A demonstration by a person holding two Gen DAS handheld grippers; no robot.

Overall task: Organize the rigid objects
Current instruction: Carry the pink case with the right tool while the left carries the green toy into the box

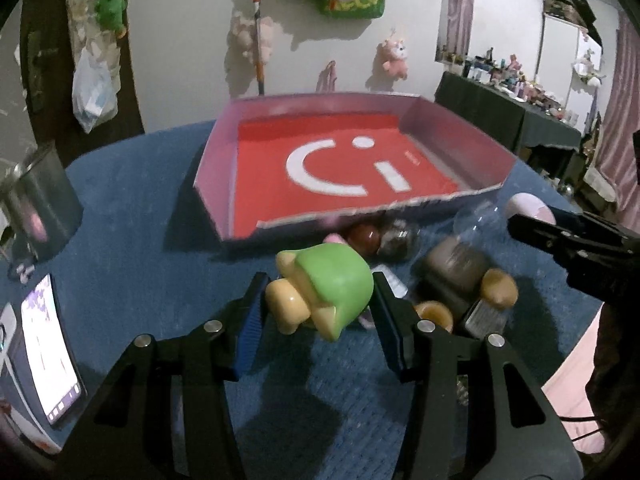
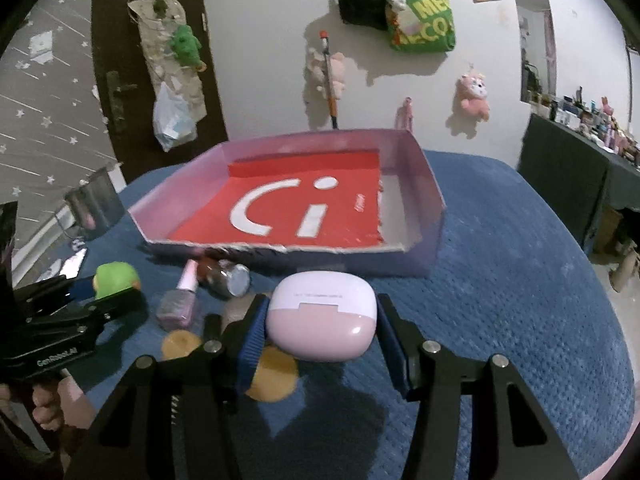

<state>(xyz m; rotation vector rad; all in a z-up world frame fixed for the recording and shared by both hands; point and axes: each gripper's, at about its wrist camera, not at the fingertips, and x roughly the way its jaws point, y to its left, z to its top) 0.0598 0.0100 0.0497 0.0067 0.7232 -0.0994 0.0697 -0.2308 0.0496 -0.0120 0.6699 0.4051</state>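
Observation:
My left gripper (image 1: 320,304) is shut on a green and tan toy figure (image 1: 332,284), held above the blue table cover; it also shows in the right wrist view (image 2: 116,278). My right gripper (image 2: 320,324) is shut on a pink and white earbud case (image 2: 322,322), partly seen in the left wrist view (image 1: 528,208). A shallow pink cardboard tray (image 1: 216,168) with a red bottom lies just beyond both; in the right wrist view its front wall (image 2: 280,254) is close ahead. Nothing lies in it.
Small bottles and jars (image 1: 460,272) lie in a pile before the tray, among them a pink nail polish bottle (image 2: 180,300) and a round wooden lid (image 2: 272,376). A phone (image 1: 48,352) and a dark cup (image 1: 40,208) stand at the left.

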